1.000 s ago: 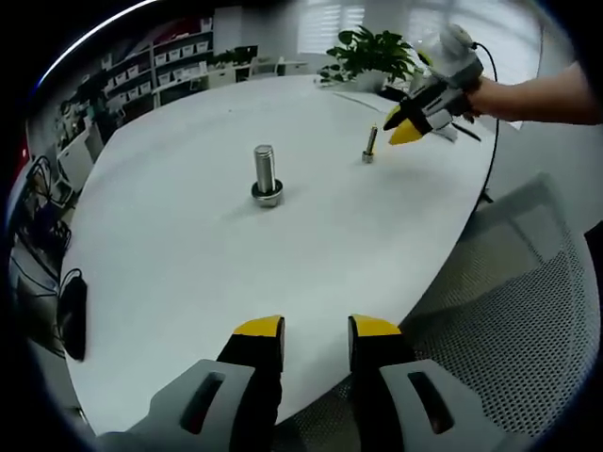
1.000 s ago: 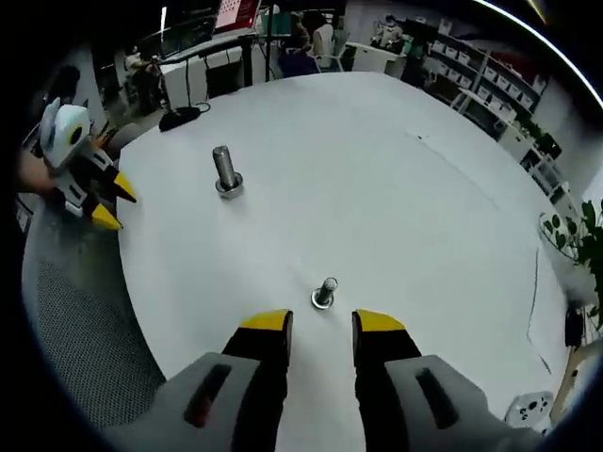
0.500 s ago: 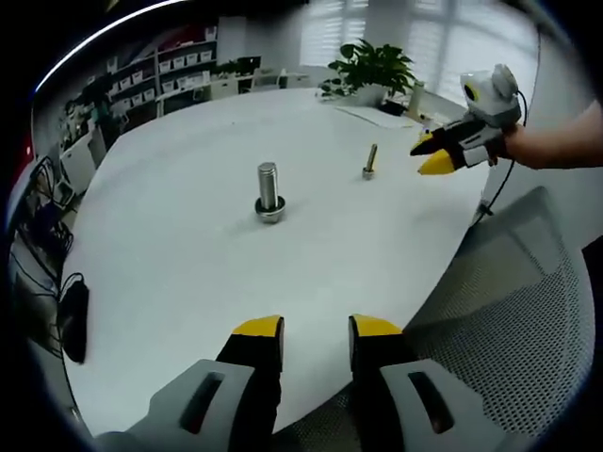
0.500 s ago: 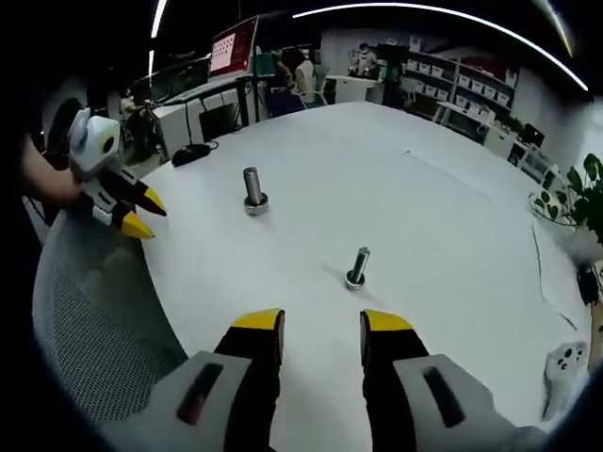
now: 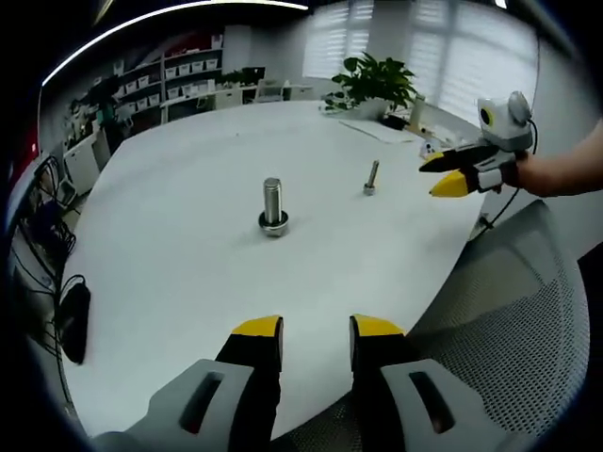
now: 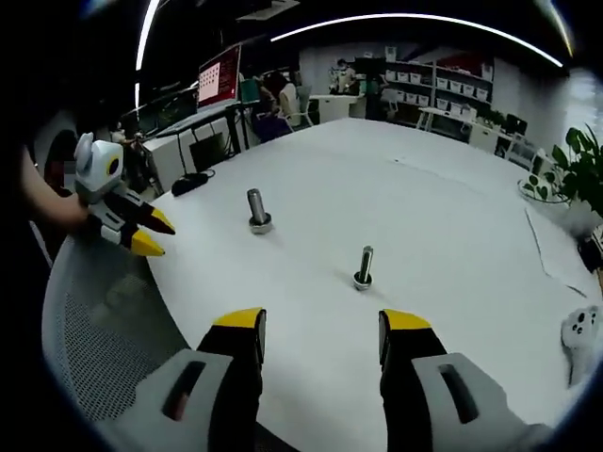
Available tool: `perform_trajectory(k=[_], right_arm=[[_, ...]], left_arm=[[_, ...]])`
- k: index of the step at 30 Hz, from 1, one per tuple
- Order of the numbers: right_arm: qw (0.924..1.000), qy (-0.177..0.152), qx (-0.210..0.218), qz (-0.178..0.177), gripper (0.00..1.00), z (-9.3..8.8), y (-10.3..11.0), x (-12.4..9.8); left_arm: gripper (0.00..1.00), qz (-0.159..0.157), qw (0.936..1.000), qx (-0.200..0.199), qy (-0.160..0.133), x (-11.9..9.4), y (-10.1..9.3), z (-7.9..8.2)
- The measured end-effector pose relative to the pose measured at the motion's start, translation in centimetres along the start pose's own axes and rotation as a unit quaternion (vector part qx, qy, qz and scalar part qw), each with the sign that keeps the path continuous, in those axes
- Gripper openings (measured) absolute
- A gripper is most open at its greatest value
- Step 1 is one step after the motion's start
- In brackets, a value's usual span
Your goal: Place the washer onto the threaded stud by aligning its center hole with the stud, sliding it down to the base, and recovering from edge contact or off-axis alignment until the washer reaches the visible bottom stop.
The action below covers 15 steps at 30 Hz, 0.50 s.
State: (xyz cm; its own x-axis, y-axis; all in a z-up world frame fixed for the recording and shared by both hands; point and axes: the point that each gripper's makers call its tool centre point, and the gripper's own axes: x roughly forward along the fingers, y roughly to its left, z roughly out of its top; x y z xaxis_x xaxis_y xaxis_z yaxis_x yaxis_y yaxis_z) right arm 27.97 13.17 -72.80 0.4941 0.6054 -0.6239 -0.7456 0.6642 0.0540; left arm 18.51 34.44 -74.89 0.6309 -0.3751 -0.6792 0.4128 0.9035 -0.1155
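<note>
Washer placement appears complete or nearly so: a ring, judged to be the washer (image 5: 274,225), is seen at the base of the larger threaded stud (image 5: 273,201) at centre frame in the left gripper view, though whether it is a washer or the stud's own flange cannot be told. The left tongs (image 5: 316,337), at the bottom of that view, are held apart and empty above the near edge of the bench (image 5: 188,311). The right tongs (image 6: 321,331), at the bottom of the right gripper view, are likewise spread wide and empty.

For the step in hand, the seat of the ring against the bottom stop should be checked from a level view; if it is tilted, it should be nudged square with one jaw tip, not pinched.

A smaller bolt (image 6: 364,267) stands upright just beyond the right tongs, well apart from the larger stud. At the lower left of the left gripper view a dark mouse (image 5: 73,320) lies on the bench. A mesh chair (image 5: 509,339) occupies the lower right, and a potted plant (image 5: 377,80) stands at the far edge. Nothing is seen between the tongs and the stud.
</note>
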Motion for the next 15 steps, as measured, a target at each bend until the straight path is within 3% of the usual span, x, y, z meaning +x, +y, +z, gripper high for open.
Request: perform_trajectory(k=[4, 7, 15], right_arm=[[1.0000, -0.003, 0.005, 0.003, 0.52, -0.24, 0.45, 0.01], [0.9999, -0.015, -0.007, -0.005, 0.59, 0.16, 0.61, -0.31], [0.9998, -0.013, 0.014, -0.008, 0.58, -0.41, 0.81, -0.74]], left_arm=[[0.26, 0.001, 1.0000, -0.001, -0.002, -0.07, 0.05, 0.08], [0.26, 0.002, 1.0000, -0.004, -0.004, -0.07, 0.15, 0.10], [0.26, 0.002, 1.0000, -0.004, -0.007, -0.11, 0.22, 0.24]])
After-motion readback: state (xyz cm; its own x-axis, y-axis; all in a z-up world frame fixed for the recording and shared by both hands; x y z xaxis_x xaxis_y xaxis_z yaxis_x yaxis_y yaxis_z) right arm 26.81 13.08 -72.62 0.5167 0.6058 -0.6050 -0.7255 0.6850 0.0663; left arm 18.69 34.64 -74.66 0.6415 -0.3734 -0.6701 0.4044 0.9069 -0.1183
